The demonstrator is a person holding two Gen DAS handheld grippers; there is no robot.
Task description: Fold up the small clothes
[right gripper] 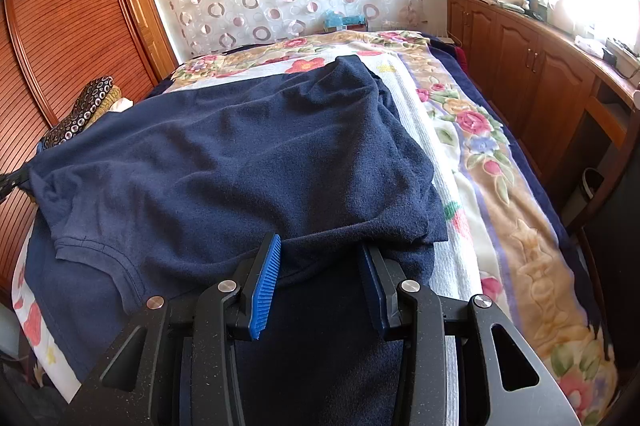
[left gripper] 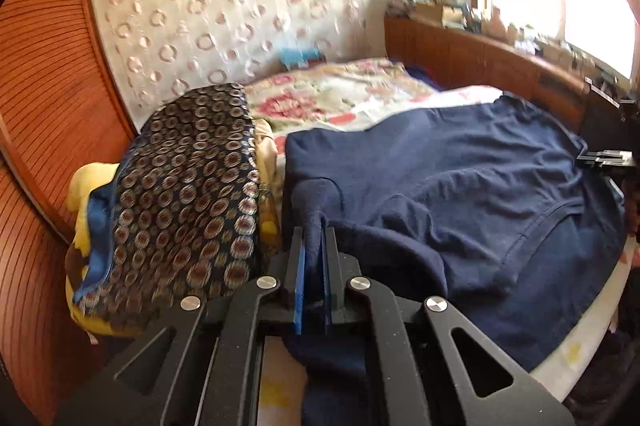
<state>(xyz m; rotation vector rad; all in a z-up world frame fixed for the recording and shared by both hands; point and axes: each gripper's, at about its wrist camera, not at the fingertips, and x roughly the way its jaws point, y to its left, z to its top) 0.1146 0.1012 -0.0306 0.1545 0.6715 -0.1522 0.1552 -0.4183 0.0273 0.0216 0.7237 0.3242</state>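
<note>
Navy knit garment (right gripper: 248, 146), just the one, is spread on the floral-blanketed bed (right gripper: 500, 186); its corner is pinched by the left tongs (left gripper: 314, 226), while fabric is bunched between the half-parted right tongs (right gripper: 320, 246).

Bed: floral blanket (right gripper: 472, 130) right of the navy garment (right gripper: 240, 154) lies bare, passage free. Left edge obstructed by patterned pile (left gripper: 188, 186) against the wooden wardrobe (right gripper: 68, 38). Cabinets (right gripper: 532, 78) bound right side
</note>
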